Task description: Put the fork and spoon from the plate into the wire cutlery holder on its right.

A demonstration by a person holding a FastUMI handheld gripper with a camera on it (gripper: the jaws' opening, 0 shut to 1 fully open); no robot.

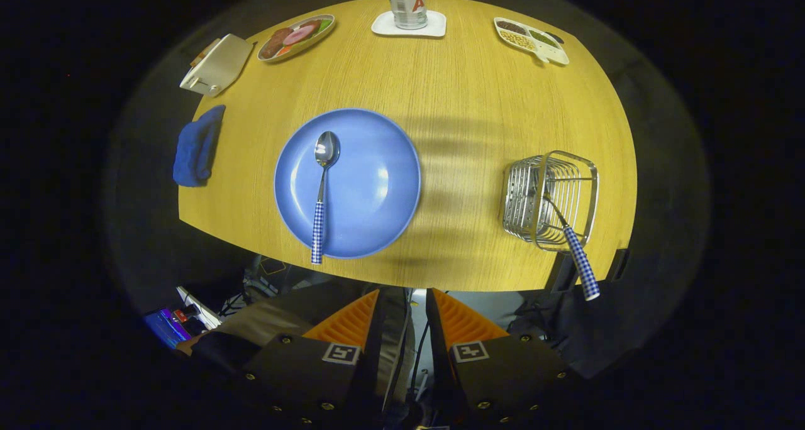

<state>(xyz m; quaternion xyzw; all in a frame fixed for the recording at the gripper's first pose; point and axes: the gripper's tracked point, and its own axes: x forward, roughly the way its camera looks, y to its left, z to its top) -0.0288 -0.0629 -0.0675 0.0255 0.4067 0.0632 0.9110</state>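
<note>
The fork (580, 263) is already leaning in the wire cutlery holder (551, 198). The gripper (404, 307) is hanging empty, fingers nearly together; it should be opening over the spoon (321, 194)'s checked handle.

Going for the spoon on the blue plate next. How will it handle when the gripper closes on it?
The spoon looks stiff. Its thin handle lies flat across the blue plate, so it may slide or pivot. The handle end overhanging the rim looks easiest. The gripper is nearly closed, holding nothing.

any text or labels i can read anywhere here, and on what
"A": one large letter on the can standing on the white coaster; the smaller print above it is too blurred to read.
Square coded markers on the gripper, jaws nearly closed on nothing: patterns, not words.
Nothing else bears readable text.
</note>
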